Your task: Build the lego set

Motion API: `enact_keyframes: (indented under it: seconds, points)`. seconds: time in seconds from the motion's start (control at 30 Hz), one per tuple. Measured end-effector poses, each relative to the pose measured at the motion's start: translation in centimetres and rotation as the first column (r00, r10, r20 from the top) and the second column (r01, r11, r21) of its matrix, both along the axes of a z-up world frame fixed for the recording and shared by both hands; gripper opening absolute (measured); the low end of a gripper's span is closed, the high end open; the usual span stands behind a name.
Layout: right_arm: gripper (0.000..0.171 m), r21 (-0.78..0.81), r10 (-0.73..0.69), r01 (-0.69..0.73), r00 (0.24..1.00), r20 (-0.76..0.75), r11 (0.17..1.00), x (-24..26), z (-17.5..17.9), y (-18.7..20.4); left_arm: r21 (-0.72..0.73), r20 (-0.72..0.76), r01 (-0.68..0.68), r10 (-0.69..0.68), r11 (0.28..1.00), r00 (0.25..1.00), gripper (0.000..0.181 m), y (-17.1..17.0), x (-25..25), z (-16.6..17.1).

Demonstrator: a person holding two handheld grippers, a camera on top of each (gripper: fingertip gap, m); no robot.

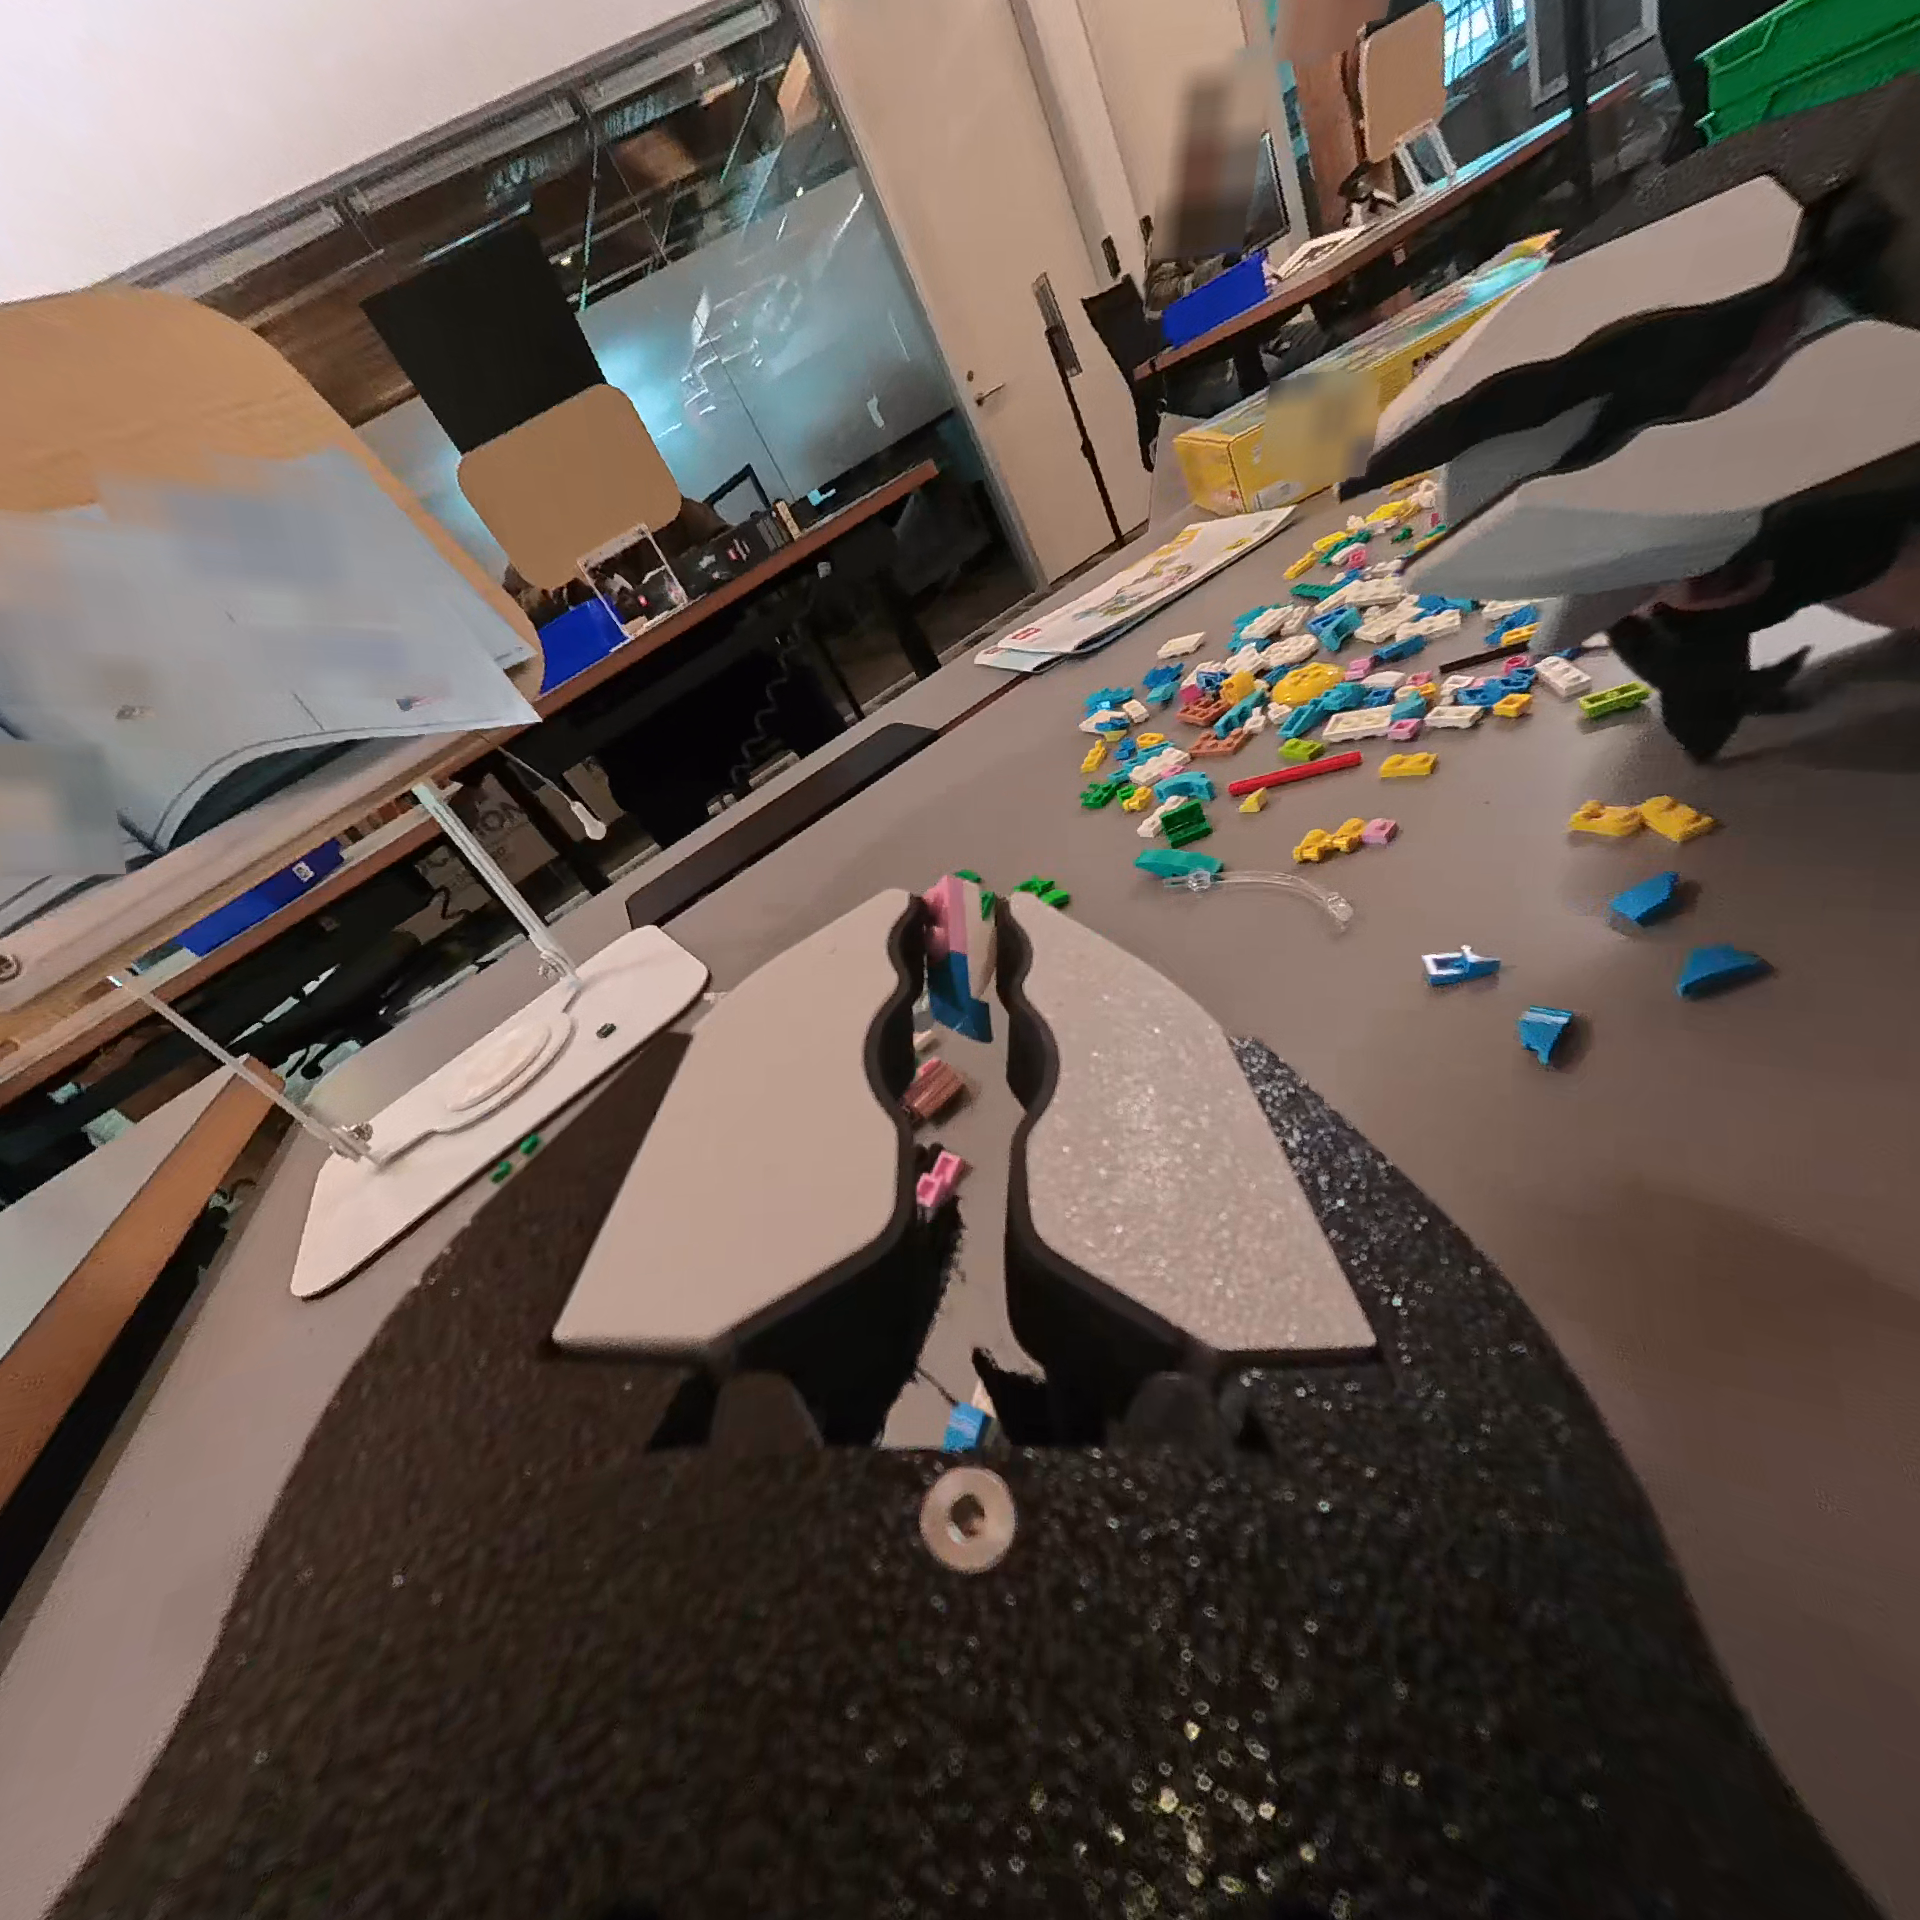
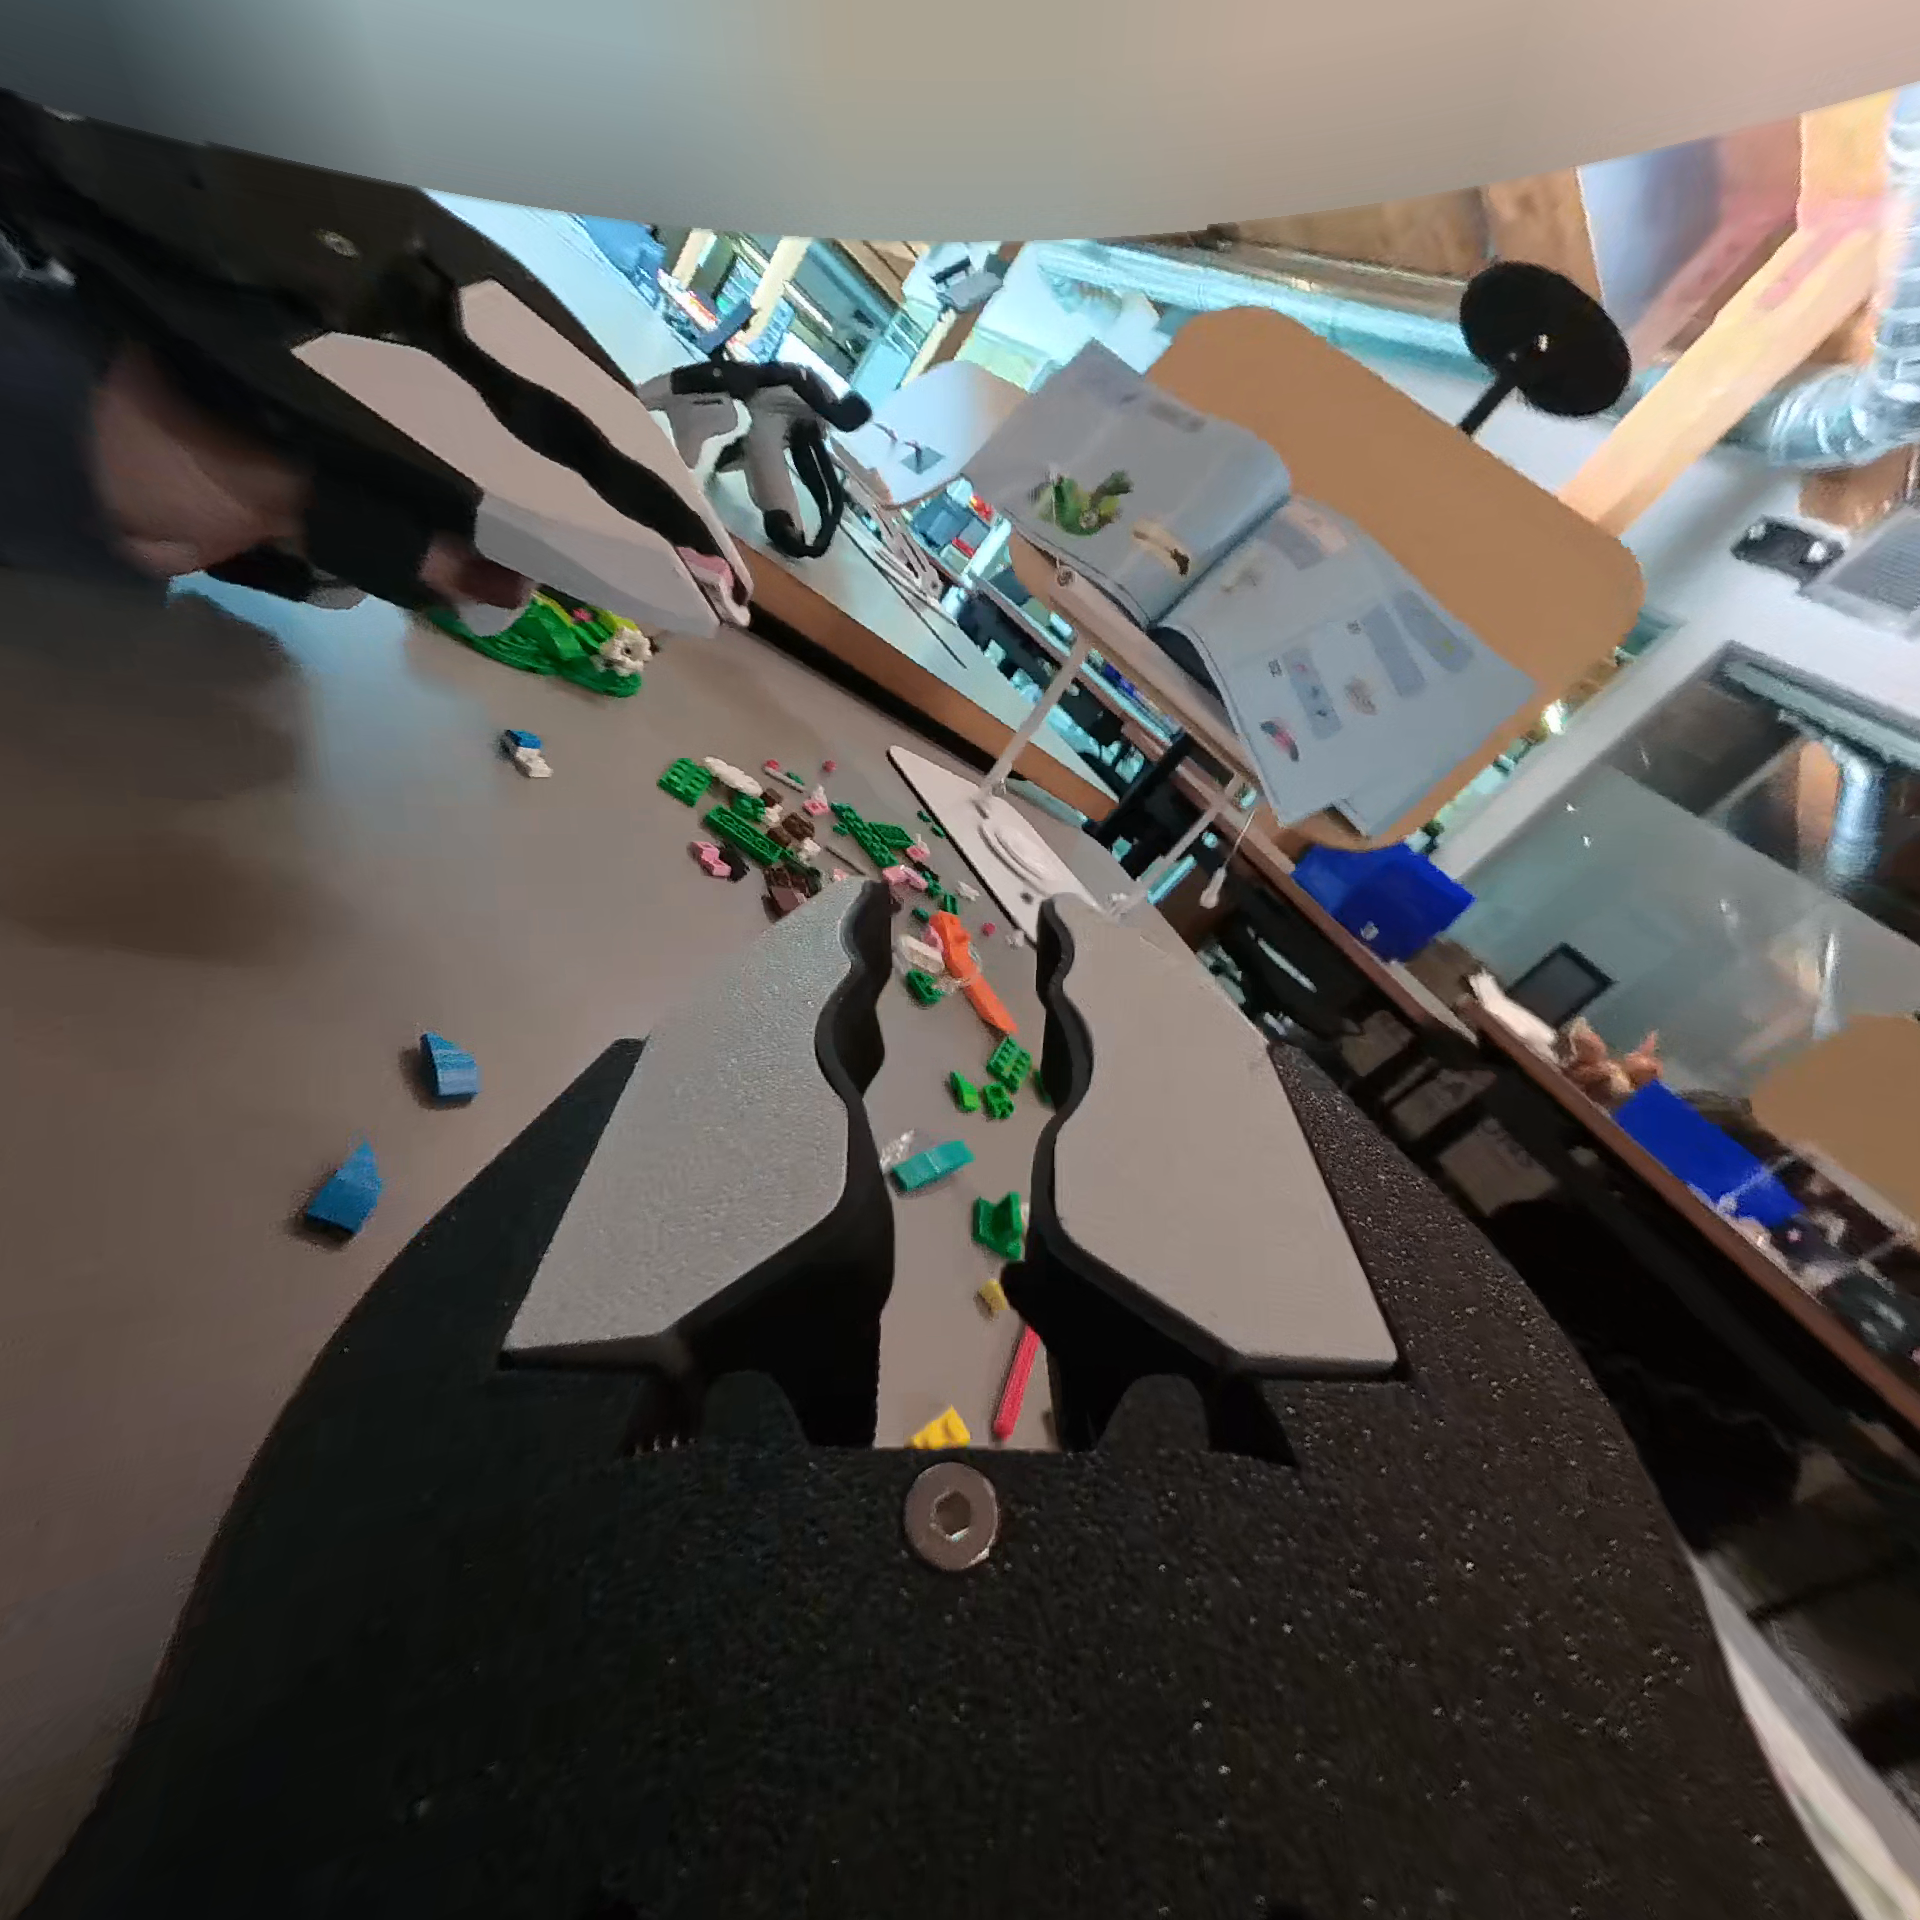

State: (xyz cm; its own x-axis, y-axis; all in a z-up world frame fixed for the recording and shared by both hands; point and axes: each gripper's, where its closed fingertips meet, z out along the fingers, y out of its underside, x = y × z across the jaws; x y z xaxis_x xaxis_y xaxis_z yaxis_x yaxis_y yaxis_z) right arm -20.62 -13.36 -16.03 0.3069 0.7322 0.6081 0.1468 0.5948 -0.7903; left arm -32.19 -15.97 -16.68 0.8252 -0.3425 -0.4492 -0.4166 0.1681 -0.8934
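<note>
My left gripper (image 1: 961,912) is shut on a small pink, white and blue lego assembly (image 1: 958,982), held above the grey table (image 1: 1351,1195). It also shows in the right wrist view (image 2: 722,592), pink piece at its tips, just above a green lego build (image 2: 551,644) with a white flower. My right gripper (image 2: 961,914) is open and empty, low over scattered green, pink and brown pieces (image 2: 790,821), an orange piece (image 2: 971,977) and a teal piece (image 2: 930,1164). It shows in the left wrist view (image 1: 1403,520) above a mixed pile of pieces (image 1: 1340,675).
An open instruction booklet (image 2: 1247,582) sits on a stand with a white base (image 1: 499,1091). A second booklet (image 1: 1143,592) and a yellow box (image 1: 1268,447) lie at the far table end. Loose blue wedges (image 1: 1642,899) (image 2: 447,1065) and a red rod (image 1: 1294,774) lie about.
</note>
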Motion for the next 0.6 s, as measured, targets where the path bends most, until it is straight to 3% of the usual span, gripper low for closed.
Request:
enact_keyframes:
  seconds: [0.2, 0.37, 0.5, 0.6]
  points:
    - [0.024, 0.061, 0.031, -0.027, 0.997, -0.066, 0.998, 0.3, 1.1, -0.6, 0.016, -0.039, 0.042, -0.042, 0.999, 0.998, 0.012, -0.2, 0.9, -0.1]
    - [0.024, 0.003, -0.074, 0.076, 0.98, -0.183, 0.997, 2.3, 2.7, 1.8, 0.034, 0.018, 0.103, -0.103, 0.994, 0.994, 0.012, -0.4, 1.2, 0.6]
    - [0.029, 0.024, -0.164, 0.173, 0.965, -0.206, 0.985, 3.6, 3.4, 4.0, 0.102, 0.017, 0.018, -0.02, 0.995, 1.0, 0.012, 0.2, 0.6, 1.8]
    - [0.032, -0.12, -0.239, 0.216, 0.944, -0.227, 0.969, 4.1, 3.4, 6.8, 0.15, 0.012, -0.041, 0.04, 0.988, 0.999, 0.012, 2.6, 1.4, 3.5]
